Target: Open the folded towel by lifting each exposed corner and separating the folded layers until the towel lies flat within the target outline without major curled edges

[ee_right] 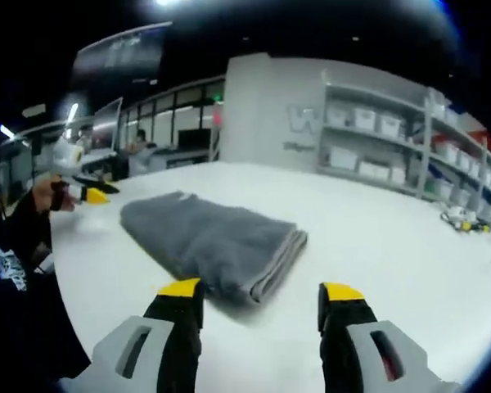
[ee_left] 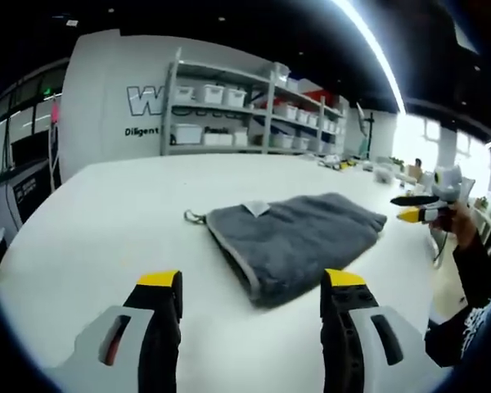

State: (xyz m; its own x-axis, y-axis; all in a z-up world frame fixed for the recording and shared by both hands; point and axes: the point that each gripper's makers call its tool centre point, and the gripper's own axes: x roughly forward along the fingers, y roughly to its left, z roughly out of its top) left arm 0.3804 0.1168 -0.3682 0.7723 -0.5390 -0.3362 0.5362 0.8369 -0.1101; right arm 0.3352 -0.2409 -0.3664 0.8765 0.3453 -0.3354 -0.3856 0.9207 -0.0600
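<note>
We hold both tongs above the white desk [ee_left: 98,221] with nothing in them, and the grey towel [ee_left: 299,237] lies folded between the two, ahead of each. In the left gripper view our left tongs [ee_left: 252,296] stand spread wide, the towel's near folded end just beyond the gap and a little toward the right jaw. In the right gripper view our right tongs [ee_right: 260,306] are spread as well, and the towel [ee_right: 209,241] reaches almost to the left jaw tip, its stacked layers showing as an edge at the end nearest us.

The towel is not yet opened: several layers sit on each other, and a small hanging loop [ee_left: 195,217] sticks out at a far corner from the left tongs. A pale tag [ee_left: 256,208] rests on top near that corner. We see no target outline on the desk.

We judge the wide jaws to be readiness for taking a corner from each side. The layered edge by the right tongs looks the easiest place to separate a single ply.
</note>
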